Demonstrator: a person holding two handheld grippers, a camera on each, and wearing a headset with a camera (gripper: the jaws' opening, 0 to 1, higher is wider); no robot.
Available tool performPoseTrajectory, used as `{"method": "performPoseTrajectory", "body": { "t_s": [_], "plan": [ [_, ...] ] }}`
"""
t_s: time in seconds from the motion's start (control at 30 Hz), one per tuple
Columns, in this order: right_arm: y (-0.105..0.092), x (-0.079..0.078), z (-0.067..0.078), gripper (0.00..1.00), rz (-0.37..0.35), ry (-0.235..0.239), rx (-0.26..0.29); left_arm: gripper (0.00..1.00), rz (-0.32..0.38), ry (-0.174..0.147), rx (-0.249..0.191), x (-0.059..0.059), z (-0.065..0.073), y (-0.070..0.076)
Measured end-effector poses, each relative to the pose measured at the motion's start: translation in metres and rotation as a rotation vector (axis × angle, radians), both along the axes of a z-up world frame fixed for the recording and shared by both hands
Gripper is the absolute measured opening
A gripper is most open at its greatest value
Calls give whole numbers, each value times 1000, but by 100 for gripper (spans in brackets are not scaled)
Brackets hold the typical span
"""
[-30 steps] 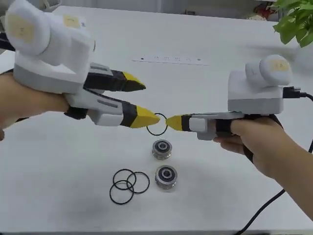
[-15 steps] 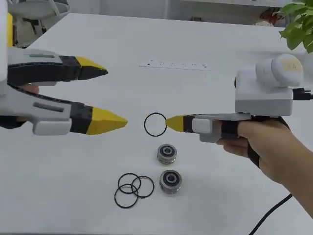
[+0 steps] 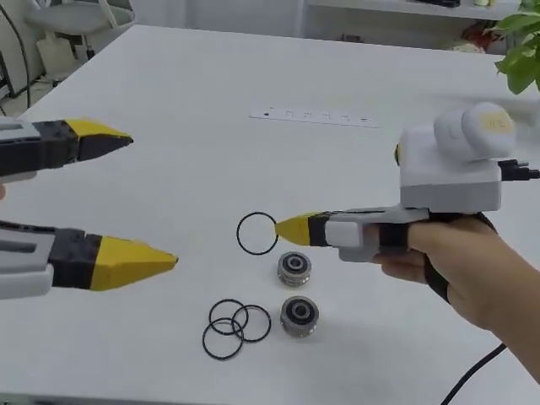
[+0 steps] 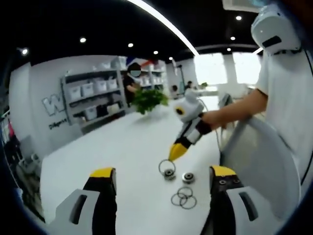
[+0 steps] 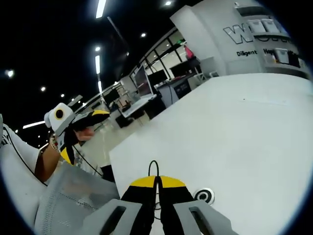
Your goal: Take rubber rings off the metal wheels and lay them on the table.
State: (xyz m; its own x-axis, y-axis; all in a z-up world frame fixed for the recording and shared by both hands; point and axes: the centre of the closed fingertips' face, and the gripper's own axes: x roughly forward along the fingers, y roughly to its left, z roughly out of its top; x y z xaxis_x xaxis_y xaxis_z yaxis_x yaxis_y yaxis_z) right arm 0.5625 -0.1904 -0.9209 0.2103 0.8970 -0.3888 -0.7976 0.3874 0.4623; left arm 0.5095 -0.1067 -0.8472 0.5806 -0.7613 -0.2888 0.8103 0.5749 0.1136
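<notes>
Thin black rubber ring [image 3: 239, 234]: pinched upright at the yellow tips of the right tool [image 3: 283, 229], held over the white desk [image 3: 169, 101], just beside the farther metal wheel [image 3: 294, 267].
Right tool: clenched on the ring.
Left tool [image 3: 143, 201]: spread wide, nothing held, well apart.
Loose rings [image 3: 236, 325]: three, overlapping, laid beside the nearer wheel [image 3: 299, 313].
Step advice: the ring is best lowered near that pile, laid flat, then released clear of both wheels.

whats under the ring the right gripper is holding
The ring hangs in the shut right gripper over bare white table. A metal wheel stands close by; whether it is straight under cannot be told. Nothing is covered there.
</notes>
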Motion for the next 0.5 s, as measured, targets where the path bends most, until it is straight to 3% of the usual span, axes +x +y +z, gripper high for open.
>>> {"method": "performPoseTrajectory", "body": {
  "t_s": [0.27, 0.5],
  "plan": [
    [8, -20, -18, 0, 92, 34, -63, 83, 51, 72, -3, -15, -30, 8],
    [14, -38, -39, 0, 172, 50, -138, 83, 94, 113, -19, -22, -43, 14]
  ]
}}
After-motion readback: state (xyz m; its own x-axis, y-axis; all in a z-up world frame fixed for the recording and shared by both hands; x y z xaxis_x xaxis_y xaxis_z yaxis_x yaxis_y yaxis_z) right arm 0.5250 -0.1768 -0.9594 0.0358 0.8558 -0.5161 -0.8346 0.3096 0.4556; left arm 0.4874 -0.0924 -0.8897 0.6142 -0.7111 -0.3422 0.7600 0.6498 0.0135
